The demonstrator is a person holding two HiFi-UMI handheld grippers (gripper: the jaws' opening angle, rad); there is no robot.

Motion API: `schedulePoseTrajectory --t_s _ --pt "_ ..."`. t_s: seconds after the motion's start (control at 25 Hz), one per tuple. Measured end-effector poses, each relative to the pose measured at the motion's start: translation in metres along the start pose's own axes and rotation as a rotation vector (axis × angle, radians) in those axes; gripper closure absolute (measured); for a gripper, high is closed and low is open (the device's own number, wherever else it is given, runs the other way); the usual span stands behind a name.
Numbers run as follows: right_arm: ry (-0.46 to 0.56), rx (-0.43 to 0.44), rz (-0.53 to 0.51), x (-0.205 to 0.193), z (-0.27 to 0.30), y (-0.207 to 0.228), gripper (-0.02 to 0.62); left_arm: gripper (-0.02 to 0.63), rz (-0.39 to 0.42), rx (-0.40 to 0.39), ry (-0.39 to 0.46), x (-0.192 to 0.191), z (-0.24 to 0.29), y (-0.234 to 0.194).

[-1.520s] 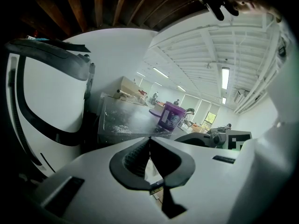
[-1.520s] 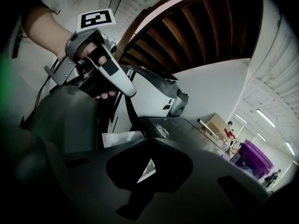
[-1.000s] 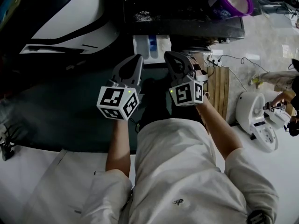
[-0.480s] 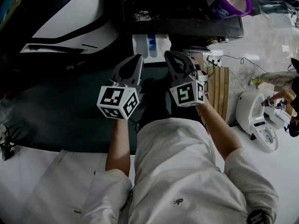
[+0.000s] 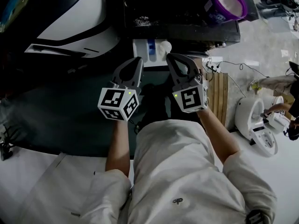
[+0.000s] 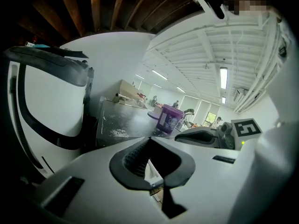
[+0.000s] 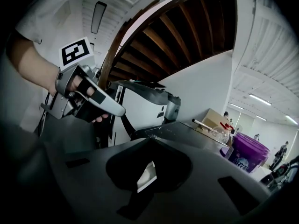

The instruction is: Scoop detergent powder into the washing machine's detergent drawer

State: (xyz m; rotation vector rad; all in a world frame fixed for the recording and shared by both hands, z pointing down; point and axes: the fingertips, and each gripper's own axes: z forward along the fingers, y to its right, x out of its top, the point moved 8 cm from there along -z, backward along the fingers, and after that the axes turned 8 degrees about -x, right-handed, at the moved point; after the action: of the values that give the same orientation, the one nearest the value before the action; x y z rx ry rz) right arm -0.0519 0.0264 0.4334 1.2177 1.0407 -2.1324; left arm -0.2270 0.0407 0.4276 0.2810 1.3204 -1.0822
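The white detergent drawer [image 5: 150, 47], with a blue insert, stands pulled out of the dark washing machine [image 5: 182, 20]. A purple detergent tub [image 5: 228, 1] sits open on the machine's top at the right, also visible as the tub [image 6: 169, 118] and the tub [image 7: 252, 157]. Loose powder [image 5: 141, 20] lies spilled on the top. My left gripper [image 5: 135, 63] and right gripper [image 5: 175, 59] hover side by side just short of the drawer, both shut and holding nothing. Through each closed jaw loop I glimpse the white drawer [image 6: 152, 171] and the drawer [image 7: 146, 174].
A large white-and-black appliance [image 5: 70, 17] stands to the left of the machine. On the right are a slatted wooden board [image 5: 219, 85], a power strip with cables [image 5: 212, 59] and a white device on the floor [image 5: 254, 122]. Another person's hand shows at the right edge.
The right gripper has drifted slightly up and to the right. The left gripper has hardly moved. The view has tipped a little, bringing more of the machine's top into sight.
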Motion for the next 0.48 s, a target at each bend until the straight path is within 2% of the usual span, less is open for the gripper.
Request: schedulePoseTrajectory --t_s 0.48 --pt "0.064 -0.029 0.145 0.029 -0.016 0.025 0.588 0.588 0.037 0.001 0.034 0.019 -0.004 0.008"
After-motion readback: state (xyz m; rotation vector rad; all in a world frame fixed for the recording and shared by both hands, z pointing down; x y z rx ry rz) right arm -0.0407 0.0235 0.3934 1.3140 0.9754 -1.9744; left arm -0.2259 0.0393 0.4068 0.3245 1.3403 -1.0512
